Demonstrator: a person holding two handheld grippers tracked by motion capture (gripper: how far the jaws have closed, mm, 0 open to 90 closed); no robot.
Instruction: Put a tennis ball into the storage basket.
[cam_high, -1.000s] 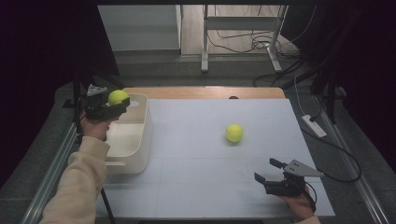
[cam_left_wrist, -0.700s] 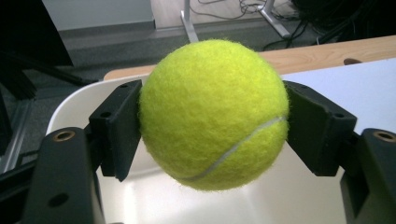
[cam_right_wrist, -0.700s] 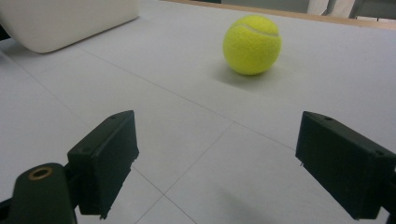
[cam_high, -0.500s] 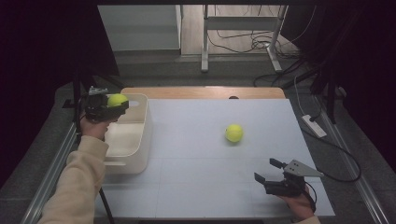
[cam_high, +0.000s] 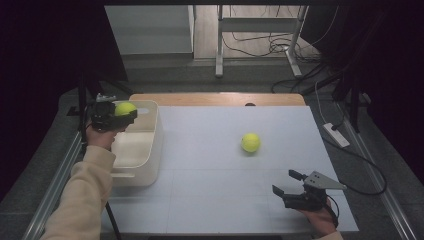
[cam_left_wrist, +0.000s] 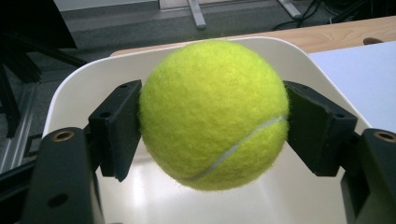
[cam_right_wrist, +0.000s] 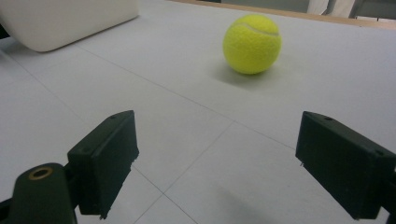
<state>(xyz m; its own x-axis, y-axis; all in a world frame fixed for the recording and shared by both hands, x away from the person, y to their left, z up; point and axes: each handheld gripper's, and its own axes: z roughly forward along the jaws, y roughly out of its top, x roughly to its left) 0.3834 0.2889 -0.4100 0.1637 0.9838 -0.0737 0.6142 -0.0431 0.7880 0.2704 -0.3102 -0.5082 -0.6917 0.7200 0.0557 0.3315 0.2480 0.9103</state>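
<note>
The left tool (cam_high: 116, 116) pinches a yellow-green tennis ball (cam_left_wrist: 213, 114) between its two black jaws, one pad pressed against each side of the ball, and holds it above the far end of a white bin (cam_high: 145, 160); in the left gripper view the bin's curved far rim and pale inner floor appear behind and beneath the held ball. The person's left hand (cam_high: 101, 136) grips this tool, and a cream sleeve (cam_high: 80, 200) runs from it to the lower edge of the high view. The bin stands on the left part of the bench (cam_high: 215, 200), whose working surface is covered by a white sheet, with a strip of bare wood (cam_high: 215, 98) showing along the far edge. The right tool (cam_high: 291, 187) rests low at the near right part of the bench, held by the person's right hand (cam_high: 320, 222), its jaws spread wide with nothing between them and a grey three-cornered plate on top. A second tennis ball (cam_high: 250, 142) lies on the white sheet near the middle of the bench, well apart from both tools; in the right gripper view it sits ahead of the spread jaws, with a corner of the bin at the upper left. Beyond the bench, cables (cam_high: 270, 47) lie on the floor around a metal stand.
</note>
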